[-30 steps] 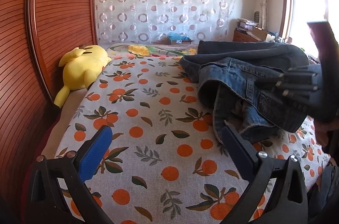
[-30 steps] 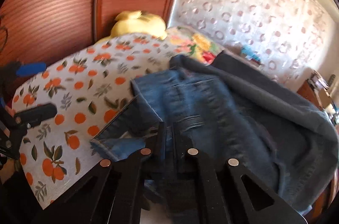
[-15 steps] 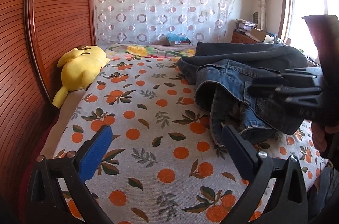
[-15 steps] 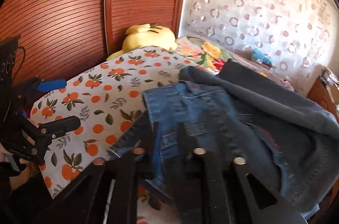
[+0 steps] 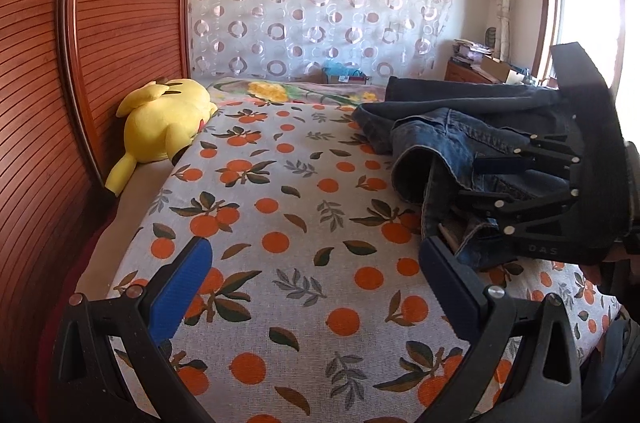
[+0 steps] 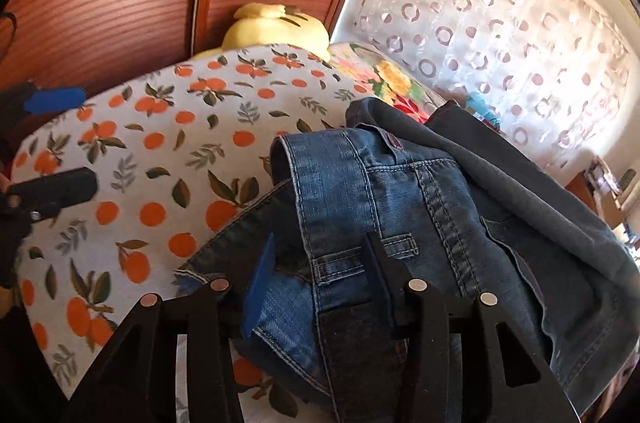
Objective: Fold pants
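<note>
Showing, left wrist view: left gripper [image 5: 312,277], jaws spread wide, nothing between them, above an orange-print bedspread [image 5: 280,207]. Blue jeans [image 5: 448,147] lie bunched on the bed's right side, touching the right gripper [image 5: 476,179]; long axis not readable. Yellow plush toy [image 5: 166,125] against the wooden headboard [image 5: 100,35].

Right wrist view: right gripper [image 6: 320,279] parted, waistband denim between its fingers. Jeans [image 6: 384,191] crumpled, running away up-right under a darker denim garment [image 6: 532,183].
</note>
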`<state>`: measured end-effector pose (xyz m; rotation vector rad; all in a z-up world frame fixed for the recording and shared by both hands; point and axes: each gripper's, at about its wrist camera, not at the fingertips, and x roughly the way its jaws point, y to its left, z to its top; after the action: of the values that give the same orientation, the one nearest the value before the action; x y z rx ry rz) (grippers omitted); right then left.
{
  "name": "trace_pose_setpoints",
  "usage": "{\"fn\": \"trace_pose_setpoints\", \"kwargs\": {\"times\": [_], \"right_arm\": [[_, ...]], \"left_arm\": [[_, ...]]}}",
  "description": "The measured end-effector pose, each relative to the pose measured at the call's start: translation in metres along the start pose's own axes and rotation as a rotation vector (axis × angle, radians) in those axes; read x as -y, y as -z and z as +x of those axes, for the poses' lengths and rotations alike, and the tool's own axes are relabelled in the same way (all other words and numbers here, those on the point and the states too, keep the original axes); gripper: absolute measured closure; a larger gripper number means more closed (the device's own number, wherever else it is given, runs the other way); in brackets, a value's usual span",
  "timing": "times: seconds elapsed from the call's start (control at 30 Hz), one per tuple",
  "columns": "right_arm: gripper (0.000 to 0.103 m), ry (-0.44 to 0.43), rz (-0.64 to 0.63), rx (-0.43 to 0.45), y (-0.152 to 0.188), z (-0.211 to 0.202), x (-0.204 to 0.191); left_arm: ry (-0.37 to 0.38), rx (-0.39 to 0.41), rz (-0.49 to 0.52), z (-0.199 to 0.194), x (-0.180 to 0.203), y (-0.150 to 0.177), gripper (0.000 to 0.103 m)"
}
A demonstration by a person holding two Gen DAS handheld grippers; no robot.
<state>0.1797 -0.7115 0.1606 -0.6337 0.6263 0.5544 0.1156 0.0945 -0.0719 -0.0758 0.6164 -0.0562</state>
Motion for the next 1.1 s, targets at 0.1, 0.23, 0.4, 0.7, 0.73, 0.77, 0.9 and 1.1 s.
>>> {"fn": "trace_pose_setpoints", "kwargs": {"times": [0.1,0.23,0.4,0.7,0.73,0.77,0.9,1.1], "right_arm": [[0.056,0.077,0.0,-0.024,-0.002,0.009,0.001],[0.077,0.113,0.043,-0.033,-0.001,0.007,0.015],[0.098,0.156,0.073,0.02,0.004,-0.019,0.034],[0.099,0.232,0.215,0.158,0.012,-0.085,0.084],[0.099,0.243,0.226,0.175,0.014,-0.095,0.087],[0.099,0.251,0.236,0.186,0.015,-0.103,0.092],[0.099,0.301,0.253,0.231,0.022,-0.133,0.103],[0.099,0.365,0.304,0.249,0.037,-0.154,0.118]], "left_arm": [[0.001,0.0,0.0,0.0,0.0,0.0,0.0],[0.003,-0.001,0.002,0.0,0.0,0.0,0.0],[0.019,-0.005,0.009,0.004,0.005,-0.001,0.0],[0.106,-0.024,0.056,0.021,0.04,-0.023,0.005],[0.12,-0.029,0.057,0.024,0.043,-0.026,0.008],[0.143,-0.04,0.056,0.028,0.048,-0.03,0.011],[0.22,-0.079,0.055,0.043,0.064,-0.039,0.022],[0.309,-0.132,0.125,0.062,0.094,-0.045,0.033]]}}
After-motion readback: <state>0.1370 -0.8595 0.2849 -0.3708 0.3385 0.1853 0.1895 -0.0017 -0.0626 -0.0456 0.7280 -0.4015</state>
